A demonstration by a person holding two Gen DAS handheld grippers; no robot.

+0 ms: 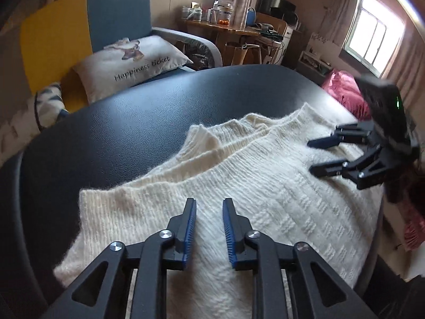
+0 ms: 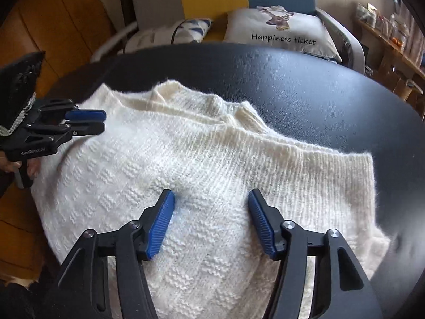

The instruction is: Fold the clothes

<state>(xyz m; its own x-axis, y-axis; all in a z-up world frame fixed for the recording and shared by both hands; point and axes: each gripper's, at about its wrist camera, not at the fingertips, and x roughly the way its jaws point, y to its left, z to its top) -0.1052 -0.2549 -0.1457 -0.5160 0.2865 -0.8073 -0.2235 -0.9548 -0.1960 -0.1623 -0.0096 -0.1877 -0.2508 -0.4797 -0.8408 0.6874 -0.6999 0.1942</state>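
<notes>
Left gripper (image 1: 209, 204), nearest in its own wrist view: black linkage fingers with blue ribbed pads (image 1: 189, 235), jaws parted by a narrow gap with nothing between them, poised over the cream knitted sweater (image 1: 239, 175) and gripping none of it. Right gripper (image 2: 211, 195), in its own wrist view: jaws spread noticeably wider, likewise empty, the pad tips low over the knit (whether they touch the wool cannot be told). Each tool also shows in the other's camera, the right gripper at the sweater's far side in the left view (image 1: 312, 156) and the left gripper at the left edge of the right view (image 2: 102, 122), a hand (image 2: 29, 168) visible behind it. The sweater lies folded on the black table (image 1: 119, 122), ribbed edges stacked in layers toward the far side, one portion hanging over the near rim. Beyond the table: a pillow (image 2: 281, 30) printed "Happiness ticket" on a blue and yellow armchair (image 1: 87, 21), and a cluttered wooden desk (image 1: 225, 28) below bright windows.
</notes>
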